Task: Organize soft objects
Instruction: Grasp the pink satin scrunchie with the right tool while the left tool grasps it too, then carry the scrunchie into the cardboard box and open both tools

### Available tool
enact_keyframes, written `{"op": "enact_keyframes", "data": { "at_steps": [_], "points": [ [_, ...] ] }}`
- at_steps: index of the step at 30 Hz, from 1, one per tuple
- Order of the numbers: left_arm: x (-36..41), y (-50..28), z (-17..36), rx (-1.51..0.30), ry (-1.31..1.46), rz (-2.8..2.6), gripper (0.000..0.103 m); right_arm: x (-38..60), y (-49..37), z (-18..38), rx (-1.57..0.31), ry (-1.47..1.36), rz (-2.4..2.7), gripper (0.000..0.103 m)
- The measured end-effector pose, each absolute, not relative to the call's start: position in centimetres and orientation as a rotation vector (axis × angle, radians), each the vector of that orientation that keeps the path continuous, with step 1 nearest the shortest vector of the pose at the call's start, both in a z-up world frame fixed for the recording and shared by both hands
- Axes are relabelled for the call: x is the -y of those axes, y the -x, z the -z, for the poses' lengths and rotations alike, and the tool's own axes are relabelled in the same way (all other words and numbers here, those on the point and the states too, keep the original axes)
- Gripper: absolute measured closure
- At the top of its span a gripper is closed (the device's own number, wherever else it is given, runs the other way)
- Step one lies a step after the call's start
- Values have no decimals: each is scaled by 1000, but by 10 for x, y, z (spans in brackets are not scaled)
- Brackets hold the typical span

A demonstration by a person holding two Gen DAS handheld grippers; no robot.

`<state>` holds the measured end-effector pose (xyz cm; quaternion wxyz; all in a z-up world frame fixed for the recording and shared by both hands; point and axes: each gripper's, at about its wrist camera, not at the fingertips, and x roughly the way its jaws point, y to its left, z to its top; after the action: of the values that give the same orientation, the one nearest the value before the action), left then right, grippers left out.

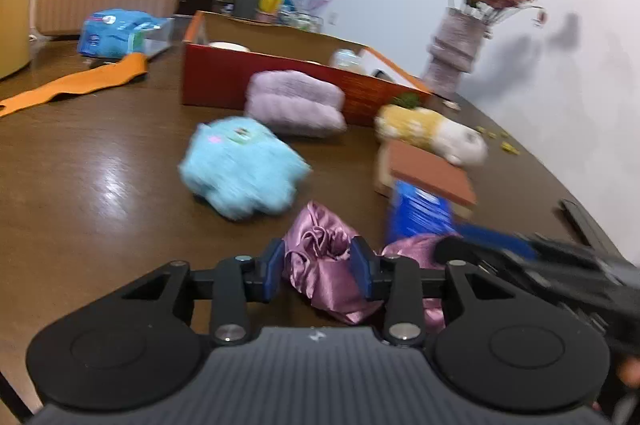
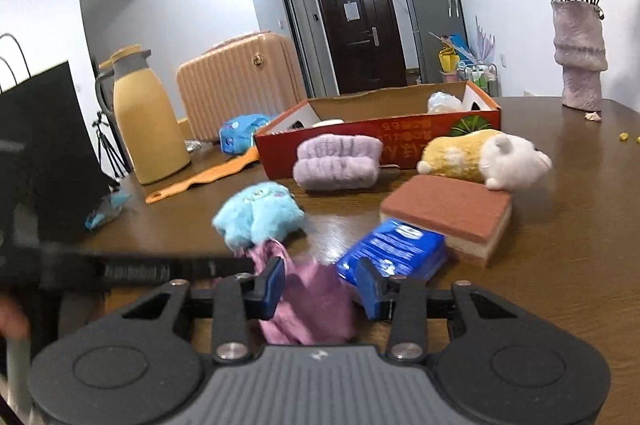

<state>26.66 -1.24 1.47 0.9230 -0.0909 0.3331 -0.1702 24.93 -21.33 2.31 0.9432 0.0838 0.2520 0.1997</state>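
- Both grippers sit on the pink satin cloth [image 1: 320, 265] at the near edge of the table [image 1: 100, 165]: left gripper [image 1: 318, 271] has its blue pads pinched on a bunched fold; right gripper [image 2: 320, 285] has its pads against another part of the same cloth, looks clamped too.
- Step, as I read it: two-handed pickup or straightening of the cloth, w/ the red cardboard box [image 1: 224, 77] at the back as the likely drop spot.
- Next move calls for a lift w/ both ends level, then a carry over the blue plush [image 1: 244, 173] and lilac plush [image 1: 296, 105] w/o dragging them.
- Cloth looks shiny, crumpled, slippery; prob. slides out of a light pinch.
- Blue packet [image 2: 394, 251] lies just beside the right pad, maybe touching the cloth, so it could get nudged.
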Motion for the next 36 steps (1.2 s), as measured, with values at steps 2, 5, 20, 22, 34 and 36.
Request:
{"op": "enact_keyframes", "data": {
  "at_steps": [2,5,20,22,34,36],
  "points": [
    [17,-250,-14,-688,184,350,65,212,-247,-22,-507,-170,-396,65],
    [24,-226,-10,-678,140,329,60,214,-240,-16,-541,-153,-392,64],
    [34,-218,-7,-671,55,412,48,253,-181,-19,-518,-210,-333,64],
    [37,-214,-6,-670,54,433,55,255,-182,-15,-547,-214,-332,72],
    [39,-219,-31,-605,95,474,95,256,-198,-24,-485,-249,-393,95],
    [33,-236,-52,-539,101,492,95,256,-214,-42,-442,-225,-416,95]
  ]
}}
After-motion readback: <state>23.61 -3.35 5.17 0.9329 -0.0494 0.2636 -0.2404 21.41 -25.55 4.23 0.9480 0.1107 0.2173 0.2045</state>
